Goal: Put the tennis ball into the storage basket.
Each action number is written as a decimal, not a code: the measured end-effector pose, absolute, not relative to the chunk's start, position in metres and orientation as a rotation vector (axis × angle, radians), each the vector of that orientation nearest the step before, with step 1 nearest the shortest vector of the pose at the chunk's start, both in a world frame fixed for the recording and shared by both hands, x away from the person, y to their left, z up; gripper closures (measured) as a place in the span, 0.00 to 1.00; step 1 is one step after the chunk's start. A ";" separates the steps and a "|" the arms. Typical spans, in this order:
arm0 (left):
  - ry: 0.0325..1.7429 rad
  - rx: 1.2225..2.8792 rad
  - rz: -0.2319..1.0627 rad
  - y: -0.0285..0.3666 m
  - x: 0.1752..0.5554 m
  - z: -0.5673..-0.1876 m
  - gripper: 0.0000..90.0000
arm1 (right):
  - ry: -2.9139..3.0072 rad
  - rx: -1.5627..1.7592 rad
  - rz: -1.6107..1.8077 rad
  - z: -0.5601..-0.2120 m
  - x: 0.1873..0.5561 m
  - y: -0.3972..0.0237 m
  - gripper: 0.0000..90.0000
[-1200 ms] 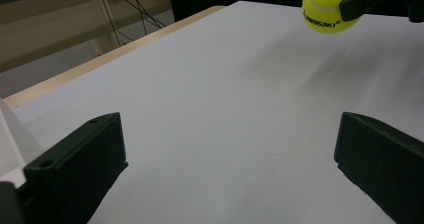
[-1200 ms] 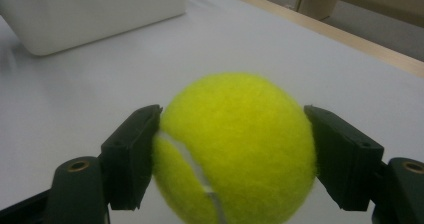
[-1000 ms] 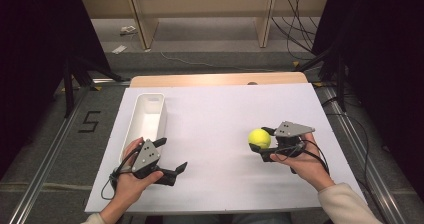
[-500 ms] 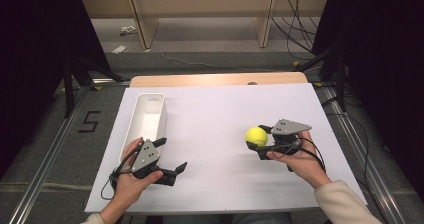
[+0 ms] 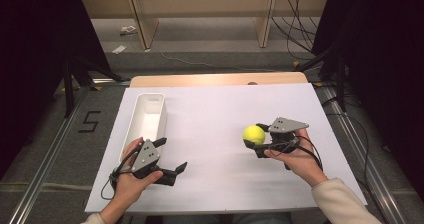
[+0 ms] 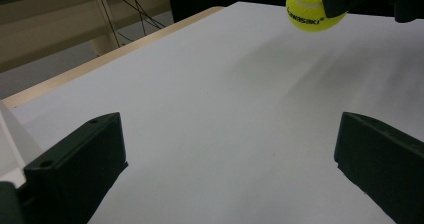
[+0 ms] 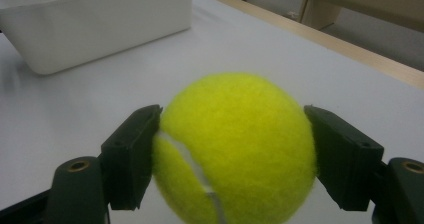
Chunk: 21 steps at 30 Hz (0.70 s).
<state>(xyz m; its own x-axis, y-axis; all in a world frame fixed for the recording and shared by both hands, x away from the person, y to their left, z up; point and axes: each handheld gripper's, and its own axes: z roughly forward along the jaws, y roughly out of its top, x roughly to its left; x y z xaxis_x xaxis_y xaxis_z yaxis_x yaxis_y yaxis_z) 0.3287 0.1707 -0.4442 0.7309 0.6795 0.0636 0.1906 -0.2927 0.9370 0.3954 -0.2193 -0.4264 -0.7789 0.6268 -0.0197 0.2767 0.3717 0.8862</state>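
Observation:
A yellow tennis ball (image 5: 254, 134) sits between the jaws of my right gripper (image 5: 255, 137), right of the table's middle. In the right gripper view both black pads (image 7: 131, 156) press on the ball (image 7: 235, 149), so my right gripper (image 7: 232, 156) is shut on it. The left gripper view shows the ball (image 6: 312, 9) far off at top right, seemingly a little above the white sheet. My left gripper (image 5: 171, 155) rests at the front left with its jaws wide open. Nothing lies between the jaws of my left gripper (image 6: 227, 159).
A long white bin (image 5: 150, 96) lies at the left of the white sheet (image 5: 215, 109), just beyond my left hand; the bin (image 7: 100, 24) looks empty. A wooden table edge (image 5: 215, 79) runs along the back. Cables and shelf legs stand on the floor beyond.
My right gripper and the ball have drifted slightly to the left. The left hand and its gripper have stayed put.

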 end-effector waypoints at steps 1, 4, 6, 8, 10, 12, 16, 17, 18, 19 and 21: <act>0.677 1.843 0.560 0.171 0.329 -0.444 0.00 | 2.283 0.789 1.374 -0.426 0.396 -0.219 0.30; 0.674 1.843 0.561 0.171 0.329 -0.444 0.00 | 2.284 0.787 1.375 -0.426 0.396 -0.217 0.30; 0.674 1.844 0.561 0.171 0.329 -0.444 0.00 | 2.283 0.785 1.378 -0.425 0.397 -0.216 0.30; 0.674 1.843 0.561 0.171 0.329 -0.444 0.00 | 2.282 0.785 1.381 -0.425 0.397 -0.214 0.30; 0.674 1.843 0.560 0.171 0.329 -0.444 0.00 | 2.285 0.782 1.382 -0.425 0.398 -0.213 0.30; 0.675 1.842 0.561 0.171 0.329 -0.444 0.00 | 2.287 0.782 1.381 -0.425 0.398 -0.211 0.30; 0.672 1.842 0.561 0.171 0.329 -0.444 0.00 | 2.290 0.775 1.383 -0.424 0.399 -0.208 0.30; 0.672 1.841 0.561 0.171 0.329 -0.444 0.00 | 2.289 0.774 1.383 -0.424 0.400 -0.208 0.30; 0.672 1.842 0.560 0.171 0.329 -0.444 0.00 | 2.291 0.773 1.383 -0.424 0.400 -0.207 0.30; 0.672 1.842 0.561 0.171 0.329 -0.444 0.00 | 2.291 0.773 1.384 -0.424 0.400 -0.206 0.30; 0.672 1.841 0.561 0.171 0.329 -0.444 0.00 | 2.291 0.768 1.386 -0.424 0.401 -0.205 0.30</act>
